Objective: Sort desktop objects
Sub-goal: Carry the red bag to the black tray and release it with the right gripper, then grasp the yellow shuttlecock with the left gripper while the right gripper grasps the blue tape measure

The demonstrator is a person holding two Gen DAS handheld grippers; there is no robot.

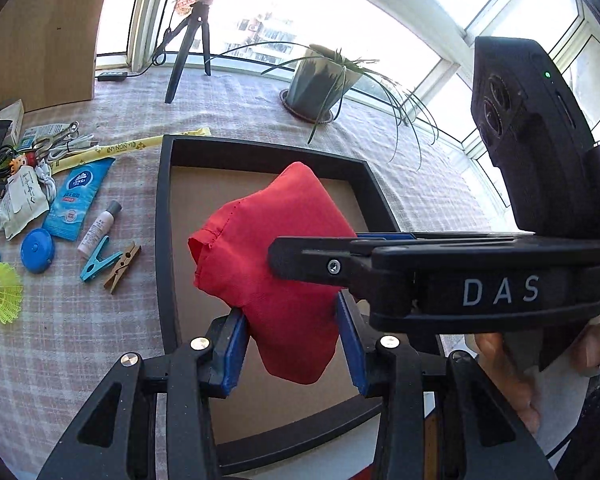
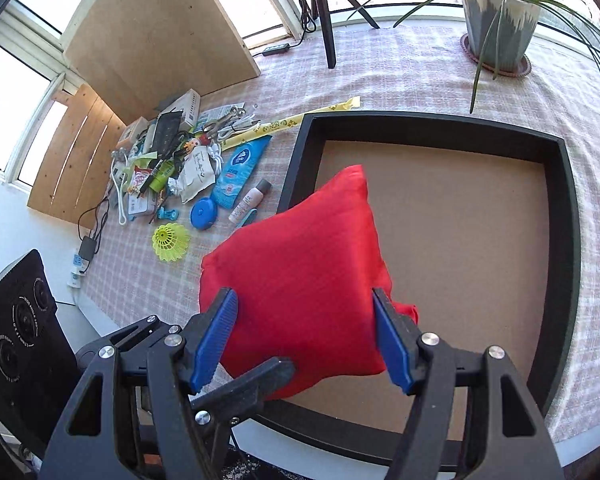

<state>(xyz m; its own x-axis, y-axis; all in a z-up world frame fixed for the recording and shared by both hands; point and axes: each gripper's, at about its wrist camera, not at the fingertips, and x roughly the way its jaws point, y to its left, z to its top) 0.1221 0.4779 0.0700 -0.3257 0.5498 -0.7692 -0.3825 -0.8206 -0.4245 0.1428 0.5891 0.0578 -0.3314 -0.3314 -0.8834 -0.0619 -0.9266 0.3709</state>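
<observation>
A red cloth bag [image 1: 260, 264] [image 2: 300, 264] hangs in the air over a black-rimmed tray [image 1: 165, 240] [image 2: 572, 280] with a brown floor. My left gripper [image 1: 294, 340] is shut on the bag's lower part, with its blue pads [image 1: 232, 352] pressing both sides. My right gripper [image 2: 304, 336] is shut on the same bag from the other side. In the left wrist view it reaches in from the right [image 1: 320, 248]. One black finger of the left gripper [image 2: 256, 384] shows under the bag in the right wrist view. Nothing lies on the visible tray floor.
Left of the tray, small items are scattered on the checked tablecloth: a blue tissue pack [image 1: 78, 200], a blue tape measure [image 1: 38, 250], a yellow shuttlecock [image 2: 171, 242], clothespins [image 1: 110, 264], a small bottle [image 2: 250, 201]. A potted plant [image 2: 496, 16] and a tripod [image 1: 188, 48] stand by the window.
</observation>
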